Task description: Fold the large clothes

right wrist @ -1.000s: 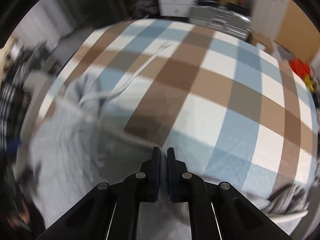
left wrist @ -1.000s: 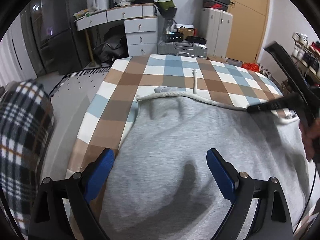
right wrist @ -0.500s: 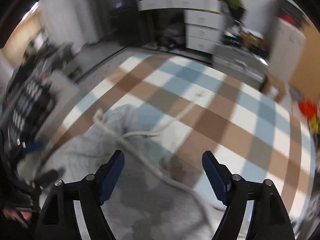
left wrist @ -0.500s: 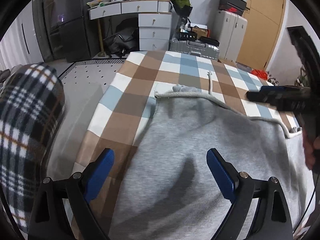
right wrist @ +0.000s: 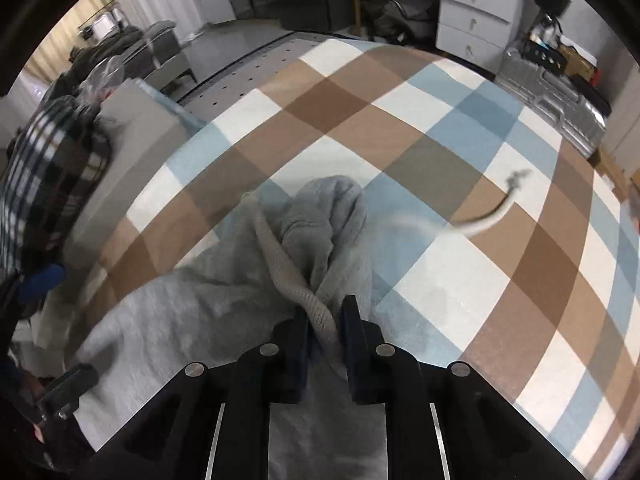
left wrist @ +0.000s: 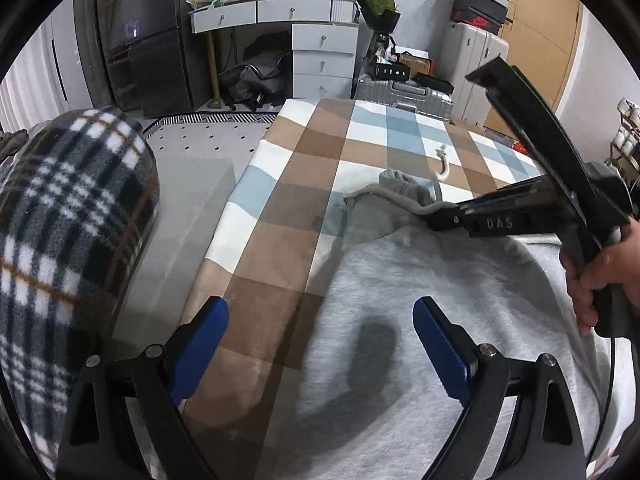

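Observation:
A light grey hoodie (left wrist: 420,280) lies spread on a bed under a brown, blue and white checked blanket (left wrist: 320,152). Its bunched hood (right wrist: 320,216) and white drawstring (right wrist: 492,216) point to the far end. My right gripper (right wrist: 325,312) is closing its jaws on the hood's ribbed edge (right wrist: 280,256), which is pinched between the pads. In the left wrist view the right gripper (left wrist: 432,220) comes in from the right, held by a hand (left wrist: 608,272). My left gripper (left wrist: 320,312) hangs open above the hoodie's near left edge, holding nothing.
A plaid sleeve (left wrist: 68,220) fills the left side. Beyond the bed stand a silver suitcase (left wrist: 404,92), white drawers (left wrist: 324,56) and a dark cabinet (left wrist: 148,52). A dotted grey floor mat (left wrist: 208,136) lies left of the bed.
My right gripper swung left along the hood's rim, opened wide, then closed on the ribbed edge. The left gripper drifted a little and stayed open.

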`<state>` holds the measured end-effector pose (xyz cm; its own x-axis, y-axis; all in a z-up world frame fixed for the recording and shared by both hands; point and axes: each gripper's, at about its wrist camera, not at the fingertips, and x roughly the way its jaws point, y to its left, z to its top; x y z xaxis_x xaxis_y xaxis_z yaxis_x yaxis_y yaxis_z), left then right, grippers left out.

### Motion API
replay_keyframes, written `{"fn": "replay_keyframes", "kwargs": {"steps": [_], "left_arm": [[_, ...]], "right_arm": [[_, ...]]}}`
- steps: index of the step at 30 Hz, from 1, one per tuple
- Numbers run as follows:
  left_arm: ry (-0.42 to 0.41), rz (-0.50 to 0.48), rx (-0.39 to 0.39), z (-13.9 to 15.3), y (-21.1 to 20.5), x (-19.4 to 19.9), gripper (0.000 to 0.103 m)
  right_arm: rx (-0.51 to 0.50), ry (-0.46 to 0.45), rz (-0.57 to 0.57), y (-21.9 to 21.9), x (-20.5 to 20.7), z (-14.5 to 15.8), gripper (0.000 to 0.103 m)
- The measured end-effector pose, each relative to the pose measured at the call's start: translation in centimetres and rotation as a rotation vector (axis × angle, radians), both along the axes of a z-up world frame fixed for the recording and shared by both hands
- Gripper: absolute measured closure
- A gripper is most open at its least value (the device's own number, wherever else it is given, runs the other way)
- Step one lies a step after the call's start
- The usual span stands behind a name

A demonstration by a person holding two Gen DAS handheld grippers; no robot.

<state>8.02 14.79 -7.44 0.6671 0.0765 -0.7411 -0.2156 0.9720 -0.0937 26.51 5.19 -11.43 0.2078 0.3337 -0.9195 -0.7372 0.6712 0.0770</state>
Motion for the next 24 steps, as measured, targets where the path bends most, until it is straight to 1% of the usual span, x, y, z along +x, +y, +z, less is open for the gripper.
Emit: {"fn": "replay_keyframes", "kwargs": {"steps": [1,3,6,7,8,9,10,12,13,14,16,17,18,19,20,21,22,23,24], "left_arm": [[0.004,0.002,-0.004,0.0,0.1,0.0,0.012],[0.011,0.003,-0.013,-0.1,0.1,0.0,0.012],[0.013,-0.01,-0.01,-0.1,-0.3,-0.1,0.012],[0.014,-0.013,-0.004,-0.1,-0.5,-0.1,0.012],[0.015,-0.017,0.004,-0.2,-0.7,0.0,0.012],[0.019,-0.024,0.012,-0.3,-1.0,0.1,0.012],[0.023,-0.028,0.018,-0.3,-1.0,0.1,0.012],[0.031,-0.028,0.031,-0.5,-1.1,0.2,0.012],[0.036,-0.025,0.035,-0.6,-1.0,0.3,0.012],[0.038,-0.021,0.033,-0.7,-0.9,0.4,0.012],[0.043,-0.015,0.029,-0.7,-0.6,0.4,0.012],[0.045,-0.014,0.029,-0.8,-0.5,0.4,0.012],[0.045,-0.013,0.026,-0.8,-0.4,0.4,0.012],[0.045,-0.01,0.026,-0.7,-0.3,0.4,0.012],[0.046,-0.005,0.025,-0.7,-0.2,0.3,0.012],[0.046,0.0,0.021,-0.6,0.0,0.2,0.012],[0.047,0.003,0.013,-0.6,0.1,0.2,0.012],[0.046,0.008,0.002,-0.5,0.2,0.1,0.012],[0.043,0.014,-0.012,-0.4,0.4,0.0,0.012]], "right_arm": [[0.024,0.022,-0.014,-0.1,0.3,0.1,0.09],[0.085,0.025,-0.037,-0.6,0.8,1.0,0.092],[0.217,0.035,-0.099,-1.7,1.7,2.3,0.093],[0.258,0.04,-0.117,-2.0,2.0,2.6,0.096],[0.294,0.04,-0.145,-2.2,2.5,2.7,0.096],[0.302,0.037,-0.169,-2.2,2.8,2.5,0.096],[0.288,0.046,-0.192,-1.9,3.2,1.9,0.096],[0.208,0.011,-0.198,-0.7,3.3,0.9,0.095],[0.159,-0.026,-0.192,0.0,3.4,0.6,0.095],[0.099,-0.085,-0.201,0.7,3.4,0.5,0.095],[0.036,-0.168,-0.27,0.9,4.2,1.1,0.091],[0.057,-0.18,-0.3,0.5,4.6,1.8,0.091],[0.109,-0.175,-0.325,0.0,4.8,2.7,0.091],[0.186,-0.158,-0.323,-0.4,4.7,3.8,0.089],[0.215,-0.151,-0.307,-0.8,4.8,4.3,0.076],[0.215,-0.144,-0.269,-0.6,4.4,4.9,0.065],[0.194,-0.133,-0.215,0.0,3.8,5.2,0.04],[0.177,-0.122,-0.154,0.9,3.3,5.1,0.033],[0.158,-0.125,-0.095,1.6,2.5,5.0,0.033]]}}
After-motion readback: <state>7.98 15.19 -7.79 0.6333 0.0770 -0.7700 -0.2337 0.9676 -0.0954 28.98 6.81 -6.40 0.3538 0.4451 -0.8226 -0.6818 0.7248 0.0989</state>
